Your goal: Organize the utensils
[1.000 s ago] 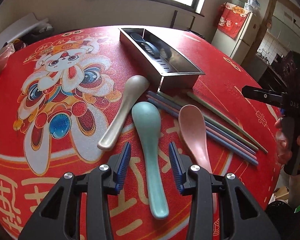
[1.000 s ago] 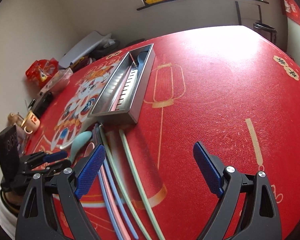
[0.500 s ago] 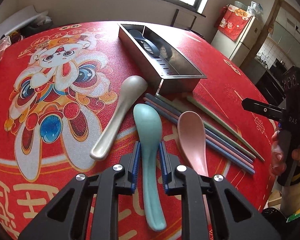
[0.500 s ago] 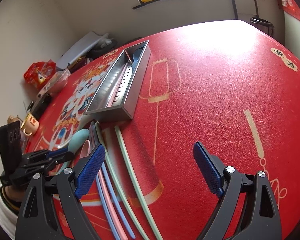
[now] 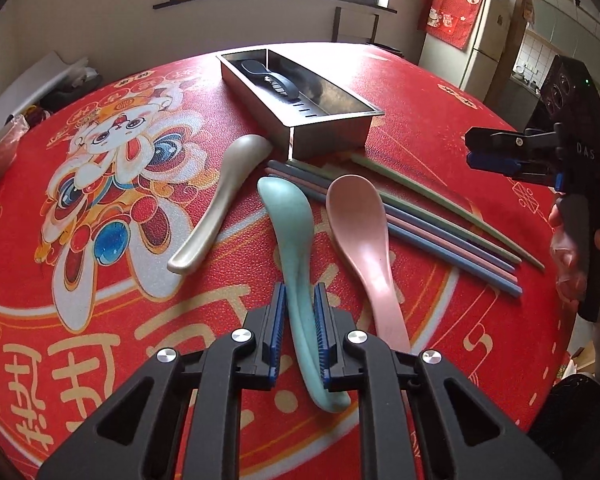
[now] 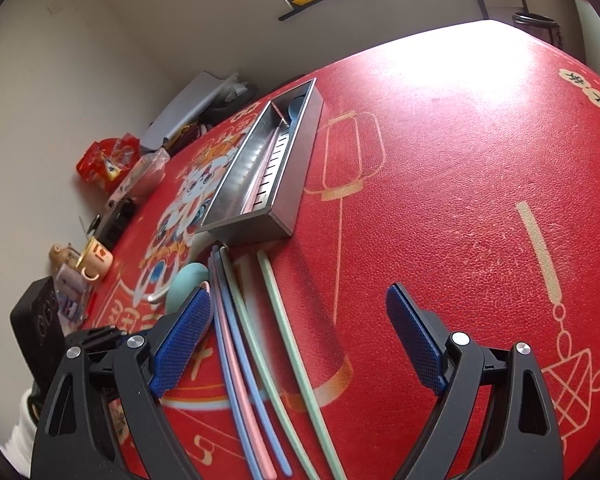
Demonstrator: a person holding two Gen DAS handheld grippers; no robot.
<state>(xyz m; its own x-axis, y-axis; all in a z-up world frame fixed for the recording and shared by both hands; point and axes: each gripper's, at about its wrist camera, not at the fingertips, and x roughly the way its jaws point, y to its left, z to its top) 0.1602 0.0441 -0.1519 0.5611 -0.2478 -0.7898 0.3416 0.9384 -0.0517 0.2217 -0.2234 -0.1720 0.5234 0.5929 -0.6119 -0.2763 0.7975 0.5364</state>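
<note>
Teal ceramic spoon (image 5: 290, 236), handle pinched between just-closed left gripper (image 5: 300, 330) pads on red desk (image 5: 440, 340); lift level toward steel tray (image 5: 324, 132) ahead. Right gripper (image 6: 300, 344) spread, idle.

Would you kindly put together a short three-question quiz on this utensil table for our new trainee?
1. True or false: the left gripper is shut on the teal spoon.
2. Which spoon lies nearest the metal tray? A) pink spoon B) beige spoon C) teal spoon
3. Fill in: the right gripper hovers with jaws ____ over the chopsticks.

Key: 1 true, its jaws have just been closing on the handle; 2 B; 3 open.
</note>
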